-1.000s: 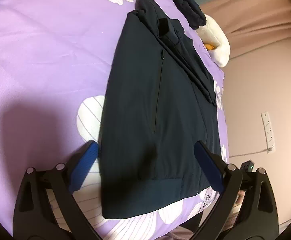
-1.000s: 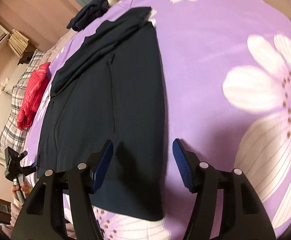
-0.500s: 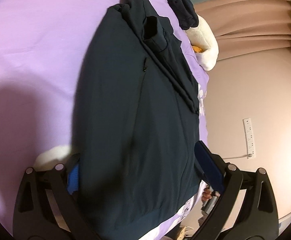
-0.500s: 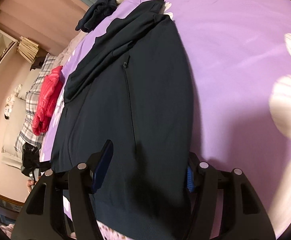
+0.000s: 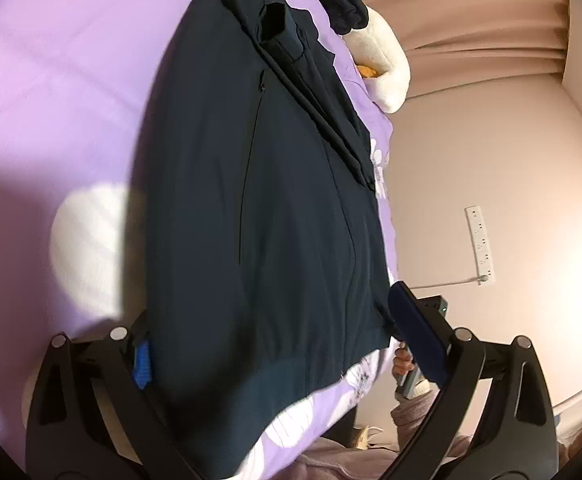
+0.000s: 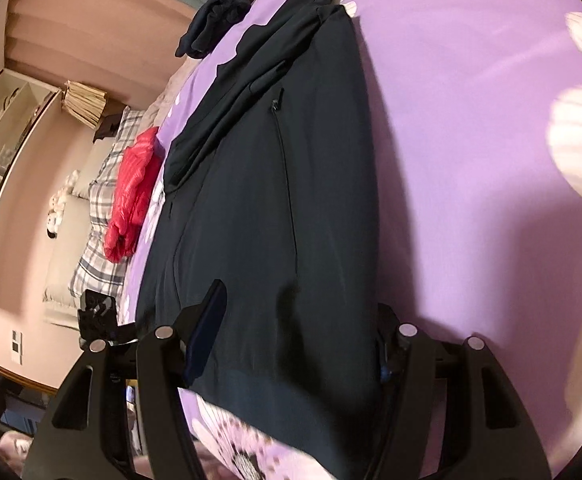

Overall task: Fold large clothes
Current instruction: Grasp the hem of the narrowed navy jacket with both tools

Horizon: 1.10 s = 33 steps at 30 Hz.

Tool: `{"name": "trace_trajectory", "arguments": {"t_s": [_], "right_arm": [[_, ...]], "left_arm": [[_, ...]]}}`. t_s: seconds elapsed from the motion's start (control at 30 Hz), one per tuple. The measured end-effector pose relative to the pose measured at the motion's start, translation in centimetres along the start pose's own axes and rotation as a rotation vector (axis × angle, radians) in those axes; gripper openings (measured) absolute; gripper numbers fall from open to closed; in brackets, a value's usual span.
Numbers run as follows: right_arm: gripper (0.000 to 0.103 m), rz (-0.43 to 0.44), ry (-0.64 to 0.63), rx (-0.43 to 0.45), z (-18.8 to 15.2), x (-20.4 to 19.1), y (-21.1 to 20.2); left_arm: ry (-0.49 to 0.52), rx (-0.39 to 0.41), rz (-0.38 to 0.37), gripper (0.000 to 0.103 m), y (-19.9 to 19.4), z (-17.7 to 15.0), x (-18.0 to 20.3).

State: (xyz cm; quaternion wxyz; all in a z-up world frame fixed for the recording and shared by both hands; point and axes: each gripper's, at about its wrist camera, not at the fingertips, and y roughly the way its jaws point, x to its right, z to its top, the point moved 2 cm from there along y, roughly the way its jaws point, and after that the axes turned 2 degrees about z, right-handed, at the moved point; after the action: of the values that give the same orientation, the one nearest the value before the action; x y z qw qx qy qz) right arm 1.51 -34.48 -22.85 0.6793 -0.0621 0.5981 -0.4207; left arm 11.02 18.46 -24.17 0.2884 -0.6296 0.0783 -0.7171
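Observation:
A dark navy jacket (image 5: pixel 259 200) lies folded lengthwise on a purple flowered bedspread (image 5: pixel 59 80), sleeves laid along its far side, hem nearest me. My left gripper (image 5: pixel 275 340) is open and straddles the hem; the left blue pad (image 5: pixel 142 364) is partly under the jacket's edge. In the right wrist view the same jacket (image 6: pixel 275 200) fills the middle. My right gripper (image 6: pixel 295 340) is open and straddles the hem too; its right finger is mostly hidden by the cloth.
A red garment (image 6: pixel 131 196) lies on plaid pillows (image 6: pixel 91 240) at the bed's far side. A dark bundle (image 5: pixel 339 0) and a white plush toy (image 5: pixel 387 72) sit at the bed's end. A wall with a power strip (image 5: pixel 479 244) lies right.
Both grippers have moved forward and lower toward the jacket's hem. The hem now lies between each pair of open fingers, with one pad of each slipped under the edge.

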Motion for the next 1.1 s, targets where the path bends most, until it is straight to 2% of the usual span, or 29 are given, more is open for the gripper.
{"name": "trace_trajectory", "arguments": {"t_s": [0.07, 0.2, 0.47, 0.57, 0.63, 0.73, 0.8, 0.83, 0.93, 1.1], "right_arm": [[0.062, -0.004, -0.005, -0.016, -0.9, 0.0, -0.4], [0.062, -0.015, -0.023, -0.024, -2.2, -0.3, -0.7], [0.063, -0.026, -0.044, -0.017, -1.2, -1.3, 1.2], [0.058, -0.04, -0.064, -0.01, -0.9, -1.6, 1.9], [0.054, -0.058, -0.074, -0.006, -0.9, -1.7, 2.1], [0.041, -0.081, -0.081, 0.007, -1.0, -1.4, 2.0], [0.029, -0.094, -0.082, 0.016, -1.2, -1.2, 1.8], [0.026, -0.097, -0.082, 0.021, -1.3, -1.1, 1.7], [0.02, -0.093, -0.103, 0.044, -1.6, -1.6, 1.4], [0.015, -0.032, -0.132, 0.098, -1.2, -3.5, 0.9]], "left_arm": [[-0.005, -0.007, -0.015, 0.097, 0.0, -0.8, 0.1], [0.029, -0.028, 0.018, 0.098, 0.7, -1.9, 0.7], [0.025, -0.02, 0.056, 0.096, 2.7, -0.2, 1.2], [0.013, -0.017, 0.087, 0.079, 3.6, 0.1, 1.3], [0.007, -0.018, 0.122, 0.061, 4.1, 0.2, 1.0], [-0.021, 0.001, 0.128, 0.041, 3.7, 0.2, 0.3], [-0.051, 0.018, 0.12, 0.033, 3.1, 0.0, -0.4], [-0.061, 0.024, 0.117, 0.028, 3.0, -0.1, -0.5], [-0.071, 0.038, 0.113, 0.015, 2.6, -0.3, -0.7], [-0.055, 0.063, 0.129, 0.013, 2.3, -0.3, 0.4]]}}
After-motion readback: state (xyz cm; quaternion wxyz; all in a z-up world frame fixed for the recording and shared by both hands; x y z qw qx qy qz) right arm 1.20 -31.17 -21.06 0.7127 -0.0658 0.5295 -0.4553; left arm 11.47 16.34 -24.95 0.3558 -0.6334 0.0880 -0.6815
